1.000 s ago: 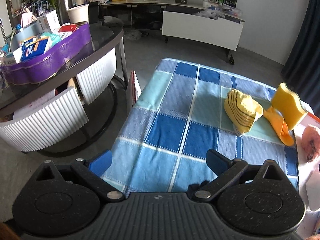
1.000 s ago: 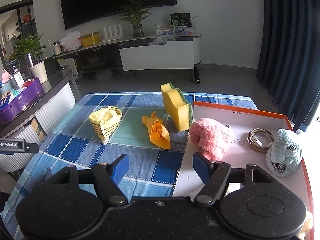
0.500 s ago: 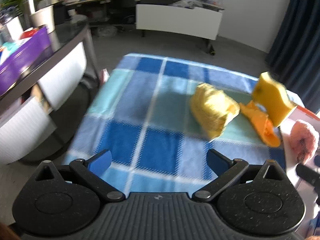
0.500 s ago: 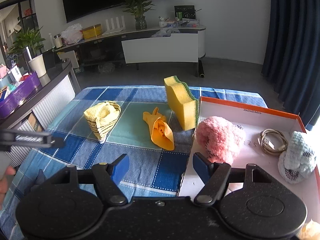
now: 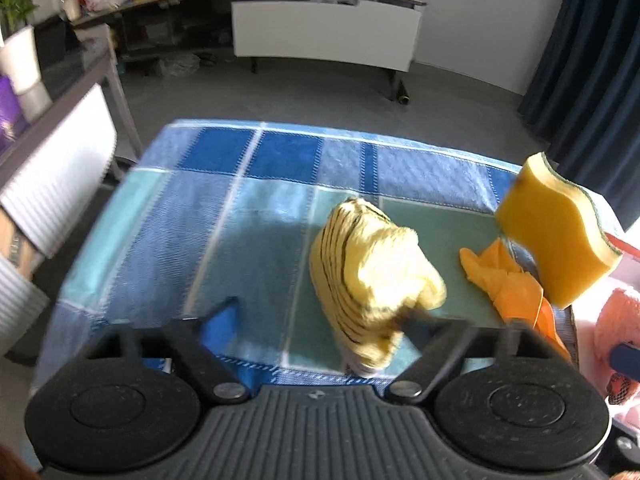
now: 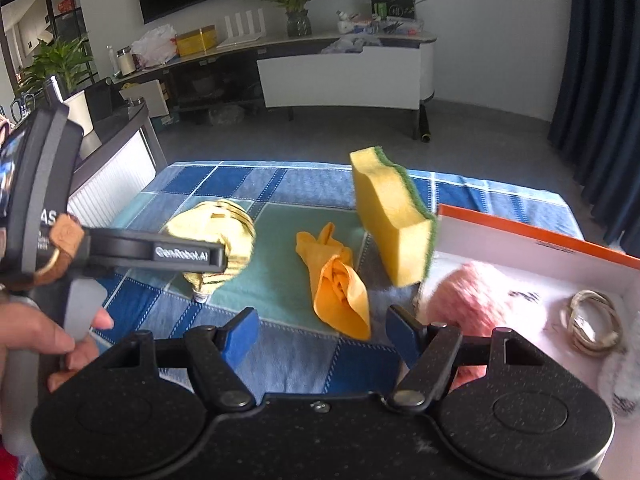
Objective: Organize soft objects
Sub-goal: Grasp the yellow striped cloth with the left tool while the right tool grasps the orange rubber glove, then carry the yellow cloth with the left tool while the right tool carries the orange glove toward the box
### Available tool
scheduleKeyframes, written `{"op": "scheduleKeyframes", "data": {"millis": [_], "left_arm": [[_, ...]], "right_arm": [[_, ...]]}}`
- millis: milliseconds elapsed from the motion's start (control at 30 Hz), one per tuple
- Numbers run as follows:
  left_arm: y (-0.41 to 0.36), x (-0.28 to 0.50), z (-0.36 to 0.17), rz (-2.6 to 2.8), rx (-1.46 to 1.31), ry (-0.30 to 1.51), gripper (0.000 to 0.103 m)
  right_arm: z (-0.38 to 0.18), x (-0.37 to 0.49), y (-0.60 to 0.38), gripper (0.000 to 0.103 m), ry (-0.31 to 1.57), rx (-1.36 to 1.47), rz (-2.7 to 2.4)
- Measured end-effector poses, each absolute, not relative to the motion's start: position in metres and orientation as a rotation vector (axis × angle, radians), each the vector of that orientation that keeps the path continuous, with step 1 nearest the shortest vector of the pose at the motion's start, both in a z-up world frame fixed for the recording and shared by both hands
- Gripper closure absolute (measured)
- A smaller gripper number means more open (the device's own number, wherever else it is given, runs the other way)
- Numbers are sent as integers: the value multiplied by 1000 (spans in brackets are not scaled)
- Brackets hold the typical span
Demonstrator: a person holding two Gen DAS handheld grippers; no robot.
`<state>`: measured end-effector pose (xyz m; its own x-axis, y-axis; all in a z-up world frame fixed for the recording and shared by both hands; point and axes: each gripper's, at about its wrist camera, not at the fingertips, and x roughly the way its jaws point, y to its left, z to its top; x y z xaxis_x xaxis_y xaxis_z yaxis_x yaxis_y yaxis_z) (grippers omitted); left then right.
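Observation:
A yellow striped cloth [image 5: 372,272] lies bunched on the blue checked tablecloth [image 5: 248,184]. My left gripper [image 5: 316,318] is low over it and its jaws are closing. The cloth's near part lies between them against the right finger, while the left finger stands well clear. In the right wrist view one of its fingers [image 6: 180,255] crosses the cloth [image 6: 212,224]. My right gripper [image 6: 322,330] is open and holds nothing, just short of an orange cloth [image 6: 340,288]. A yellow sponge [image 6: 392,220] stands on edge beside a pink fluffy ball [image 6: 476,300] in a white box [image 6: 540,240].
A coiled cable [image 6: 592,320] and a pale knit item [image 6: 624,376] also lie in the box. A side table with white ribbed panels [image 5: 52,184] stands left of the table. A person's hand [image 6: 60,340] grips the left tool. Dark curtains hang at right.
The left gripper has swung right and down onto the yellow striped cloth, and its jaws have narrowed. The right gripper has crept forward toward the orange cloth, still as wide.

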<state>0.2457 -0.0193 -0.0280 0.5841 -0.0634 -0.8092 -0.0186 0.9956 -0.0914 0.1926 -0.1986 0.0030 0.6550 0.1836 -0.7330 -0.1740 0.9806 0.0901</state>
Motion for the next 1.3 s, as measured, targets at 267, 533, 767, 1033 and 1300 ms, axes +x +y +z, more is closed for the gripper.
{"op": "scheduleKeyframes", "data": {"millis": [267, 533, 767, 1033, 1300], "left_arm": [[-13, 241, -21, -97, -108, 910, 80], [-2, 230, -15, -67, -114, 907, 81], [2, 211, -8, -62, -125, 900, 82], [0, 180, 11, -57, -126, 875, 82], [-2, 146, 23, -58, -120, 850, 83]], "right_arm": [[-11, 234, -189, 20, 882, 23, 238], [-30, 268, -178, 52, 903, 3, 249], [-30, 255, -175, 73, 881, 6, 231], [5, 211, -173, 73, 811, -2, 242], [28, 160, -175, 73, 766, 28, 226]]}}
